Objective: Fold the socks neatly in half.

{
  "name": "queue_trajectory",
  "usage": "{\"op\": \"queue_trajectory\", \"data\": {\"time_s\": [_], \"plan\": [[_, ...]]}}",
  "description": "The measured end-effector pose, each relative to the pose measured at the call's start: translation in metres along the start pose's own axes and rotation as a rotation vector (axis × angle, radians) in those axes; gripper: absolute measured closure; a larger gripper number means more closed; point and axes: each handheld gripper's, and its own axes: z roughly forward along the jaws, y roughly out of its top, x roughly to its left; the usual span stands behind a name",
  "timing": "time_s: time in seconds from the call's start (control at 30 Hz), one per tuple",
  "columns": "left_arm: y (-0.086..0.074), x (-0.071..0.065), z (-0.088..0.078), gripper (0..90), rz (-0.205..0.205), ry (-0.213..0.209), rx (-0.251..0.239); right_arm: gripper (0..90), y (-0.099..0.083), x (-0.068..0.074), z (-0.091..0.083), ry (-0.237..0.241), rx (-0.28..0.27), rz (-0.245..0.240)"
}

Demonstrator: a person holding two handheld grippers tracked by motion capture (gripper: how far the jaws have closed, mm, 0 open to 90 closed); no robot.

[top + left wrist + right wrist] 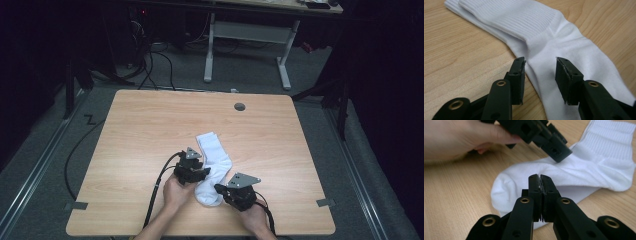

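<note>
Pinching toe fabric with shut right tongs [541, 178], spreading left tongs [540, 65] wide over white socks [214, 162] at nine o'clock, lifting slowly.

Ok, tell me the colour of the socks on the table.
White, with ribbed cuffs; the socks show best in the left gripper view.

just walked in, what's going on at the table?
A person holds a tool in each hand over white socks stacked on the wooden table. The left tool stands open, jaws either side of the sock's mid section. The right tool is shut at the toe end; whether fabric is pinched between its jaws is hard to tell.
</note>
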Motion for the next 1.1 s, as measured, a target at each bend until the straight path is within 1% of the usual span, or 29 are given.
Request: {"op": "queue_trajectory", "data": {"time_s": [0.13,0.2,0.23,0.27,0.3,0.47,0.53,0.57,0.63,0.67,0.7,0.73,0.77,0.8,0.83,0.87,0.93,1.0,1.03,1.07,1.1], "plan": [[0.0,0.0,0.001,59.6,0.002,-0.001,0.001,88.0,0.005,-0.001,-0.006,0.014,-0.013,0.008],[0.0,0.0,0.001,59.6,0.0,-0.002,0.0,87.9,0.006,-0.001,-0.008,0.015,-0.017,0.004],[0.0,0.0,0.001,59.6,0.0,-0.002,-0.001,88.0,0.007,-0.001,-0.009,0.026,-0.023,0.014],[0.0,0.0,0.0,59.6,0.002,-0.002,-0.002,88.0,0.007,-0.001,-0.009,0.026,-0.023,0.014],[0.0,0.0,0.0,59.6,0.002,-0.002,-0.003,88.0,0.008,-0.002,-0.011,0.033,-0.027,0.025],[0.001,-0.001,-0.002,59.4,0.002,-0.005,-0.012,88.0,0.01,-0.001,-0.014,0.038,-0.036,0.026],[0.001,-0.001,-0.002,59.4,0.005,-0.002,-0.013,87.9,0.011,-0.002,-0.016,0.034,-0.043,0.027],[0.001,-0.001,-0.002,59.4,0.006,-0.002,-0.013,87.9,0.01,-0.002,-0.016,0.029,-0.041,0.023],[0.001,-0.001,-0.002,59.2,0.008,0.0,-0.013,87.8,0.008,-0.004,-0.015,0.008,-0.021,0.016],[0.001,-0.002,-0.002,59.2,0.012,0.003,-0.01,87.7,0.002,-0.005,-0.012,-0.002,0.008,0.016],[0.001,-0.002,-0.002,59.1,0.012,0.003,-0.01,87.7,0.002,-0.005,-0.012,-0.002,0.008,0.016],[0.0,-0.003,-0.001,59.1,0.018,0.006,-0.006,87.5,-0.002,-0.006,-0.01,-0.003,0.027,0.02],[0.0,-0.003,-0.001,59.0,0.02,0.008,-0.004,87.2,-0.006,-0.006,-0.008,-0.011,0.047,0.013],[0.0,-0.004,0.001,58.8,0.03,0.012,0.002,85.5,-0.011,-0.005,-0.005,-0.025,0.071,0.005],[0.0,-0.004,0.001,58.8,0.03,0.012,0.002,82.9,-0.013,-0.005,-0.003,-0.033,0.081,0.006],[0.0,-0.005,0.001,58.8,0.034,0.014,0.005,82.9,-0.013,-0.005,-0.003,-0.033,0.081,0.006],[-0.001,-0.006,0.002,58.8,0.047,0.019,0.014,76.8,-0.015,-0.007,0.0,-0.044,0.104,0.01],[-0.001,-0.007,0.002,58.9,0.059,0.025,0.021,70.3,-0.014,-0.008,0.0,-0.059,0.098,0.024],[-0.002,-0.008,0.002,59.0,0.063,0.027,0.025,67.1,-0.012,-0.007,-0.001,-0.078,0.082,0.019],[-0.002,-0.008,0.001,59.4,0.069,0.028,0.028,65.0,-0.007,-0.004,-0.004,-0.121,0.045,0.006],[-0.002,-0.008,0.001,59.4,0.069,0.028,0.03,65.0,-0.007,-0.004,-0.004,-0.121,0.045,0.006]]}}
